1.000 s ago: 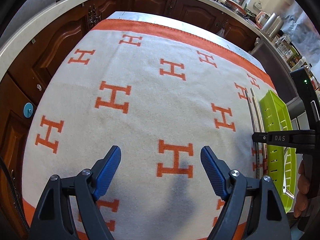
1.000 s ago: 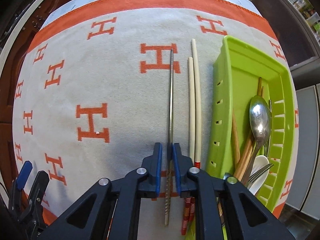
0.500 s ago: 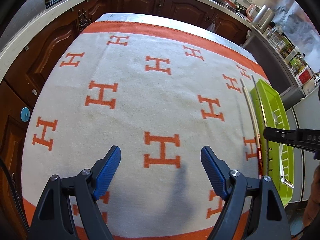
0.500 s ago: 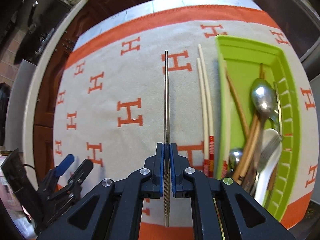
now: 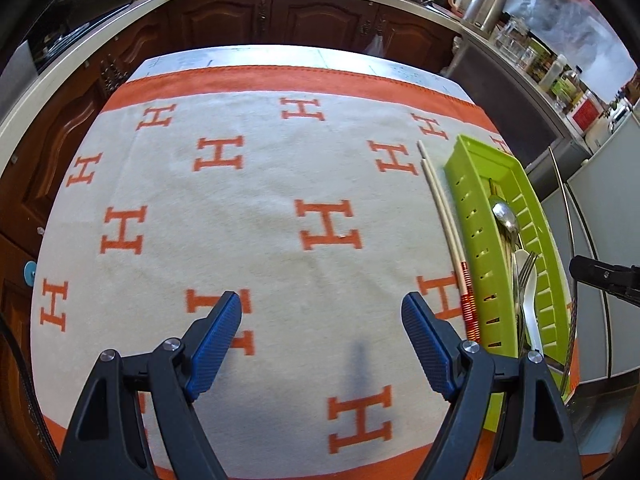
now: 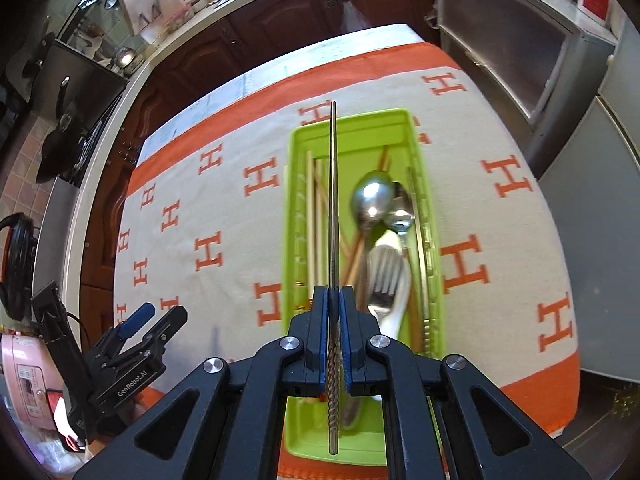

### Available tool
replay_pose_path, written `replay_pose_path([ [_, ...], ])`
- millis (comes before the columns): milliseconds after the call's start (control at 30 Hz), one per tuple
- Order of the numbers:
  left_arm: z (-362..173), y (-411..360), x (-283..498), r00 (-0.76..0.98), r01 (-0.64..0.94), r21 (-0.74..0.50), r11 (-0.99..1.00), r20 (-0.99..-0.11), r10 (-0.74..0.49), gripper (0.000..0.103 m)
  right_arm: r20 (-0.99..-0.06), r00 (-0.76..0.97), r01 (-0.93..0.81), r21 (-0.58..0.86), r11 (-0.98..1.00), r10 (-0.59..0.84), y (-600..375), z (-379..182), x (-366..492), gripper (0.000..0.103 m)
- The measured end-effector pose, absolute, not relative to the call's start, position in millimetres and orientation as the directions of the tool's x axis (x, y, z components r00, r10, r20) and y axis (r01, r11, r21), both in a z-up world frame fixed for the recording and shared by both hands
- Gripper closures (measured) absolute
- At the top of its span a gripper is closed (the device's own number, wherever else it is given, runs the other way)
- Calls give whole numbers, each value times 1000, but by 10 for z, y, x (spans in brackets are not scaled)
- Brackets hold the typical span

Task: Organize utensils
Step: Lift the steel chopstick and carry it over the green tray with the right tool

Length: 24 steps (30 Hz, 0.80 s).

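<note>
my right hand-held gripper (image 6: pixel 332 336) is clenched on a metal chopstick (image 6: pixel 332 208), hanging lengthwise over the green tray (image 6: pixel 434 240). it is pinched near one end, so it may pivot or slip and land outside. my left hand-held gripper (image 5: pixel 320 344) stands released above the worktop (image 5: pixel 260 216).

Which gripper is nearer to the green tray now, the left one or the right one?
Right. The right gripper, shut on a metal chopstick, hangs directly above the green tray. The left gripper stands open over the cloth, beside the tray.
</note>
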State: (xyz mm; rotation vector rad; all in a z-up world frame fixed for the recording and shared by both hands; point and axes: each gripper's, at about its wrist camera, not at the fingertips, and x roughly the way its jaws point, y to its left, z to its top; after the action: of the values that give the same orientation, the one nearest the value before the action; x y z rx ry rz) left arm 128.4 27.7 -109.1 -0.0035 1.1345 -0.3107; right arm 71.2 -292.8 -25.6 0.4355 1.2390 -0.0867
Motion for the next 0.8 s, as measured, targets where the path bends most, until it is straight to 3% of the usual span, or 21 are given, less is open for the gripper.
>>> replay_pose_path([
  [800, -1175, -283, 1414, 356, 271, -61, 961, -921, -159, 22, -933, 321, 247, 249, 937, 163, -3147, -751, 836, 97],
])
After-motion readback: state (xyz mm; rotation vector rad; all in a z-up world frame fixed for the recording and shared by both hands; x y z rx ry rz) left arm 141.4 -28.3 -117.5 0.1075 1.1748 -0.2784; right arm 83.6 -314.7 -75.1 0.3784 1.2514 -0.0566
